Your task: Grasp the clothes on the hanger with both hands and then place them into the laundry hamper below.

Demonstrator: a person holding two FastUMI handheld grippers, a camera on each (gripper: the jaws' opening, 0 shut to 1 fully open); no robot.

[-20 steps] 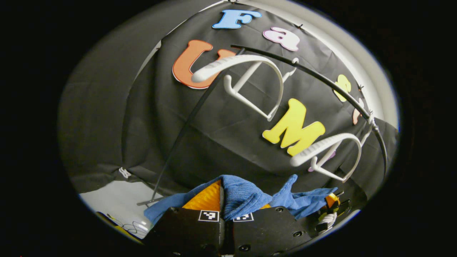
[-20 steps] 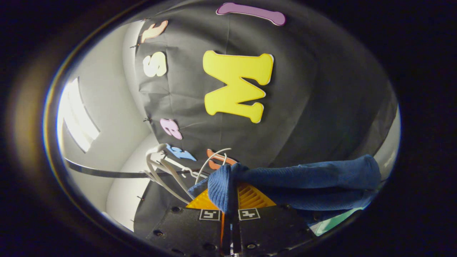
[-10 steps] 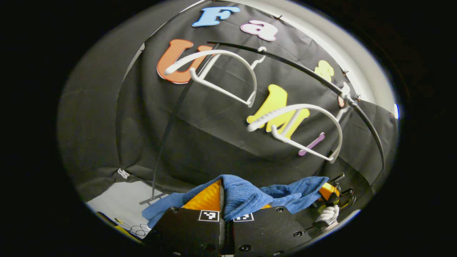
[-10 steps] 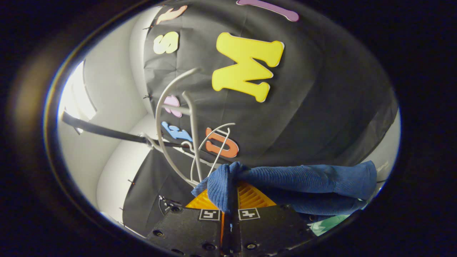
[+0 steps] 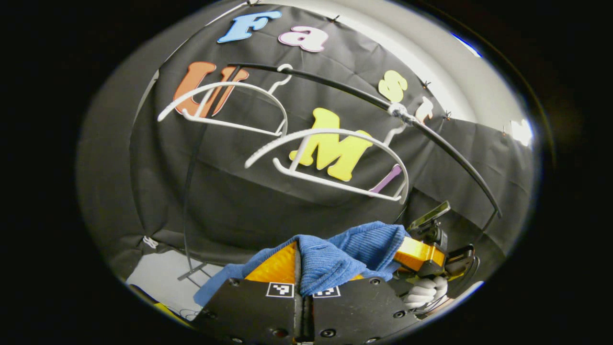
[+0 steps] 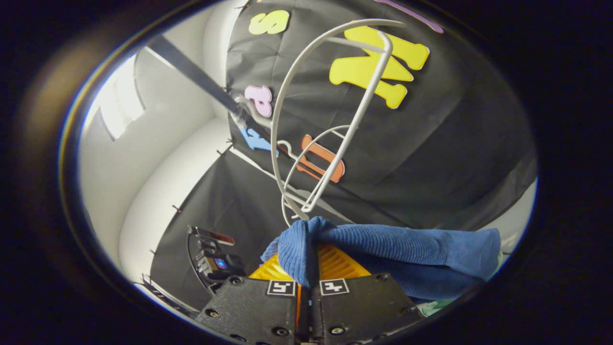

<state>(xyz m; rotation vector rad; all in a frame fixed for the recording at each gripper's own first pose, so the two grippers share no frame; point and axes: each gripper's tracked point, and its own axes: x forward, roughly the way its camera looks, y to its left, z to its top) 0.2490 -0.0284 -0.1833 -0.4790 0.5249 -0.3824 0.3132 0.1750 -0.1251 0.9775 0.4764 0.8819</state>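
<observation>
A blue knitted garment [image 5: 335,256] is clamped between the orange fingers of my left gripper [image 5: 301,268]. It stretches right toward my right gripper [image 5: 421,256], held by a white-gloved hand [image 5: 424,291]. In the right gripper view, my right gripper [image 6: 309,263] is shut on a fold of the same blue garment [image 6: 407,247], which drapes off to the right. Two bare white hangers [image 5: 330,160] [image 5: 225,103] hang from a black rail [image 5: 364,98] above the garment. The near hanger [image 6: 330,110] rises just above the cloth in the right gripper view.
The black rail's upright post [image 5: 189,191] stands at the left on a pale floor [image 5: 158,275]. A yellow edge [image 5: 167,309] shows at the lower left. My left gripper's device [image 6: 213,258] appears at the lower left of the right gripper view.
Both grippers have come down and away from the rail with the garment. The hangers now sit higher and swing bare. My right gripper has drawn closer to the left one.
</observation>
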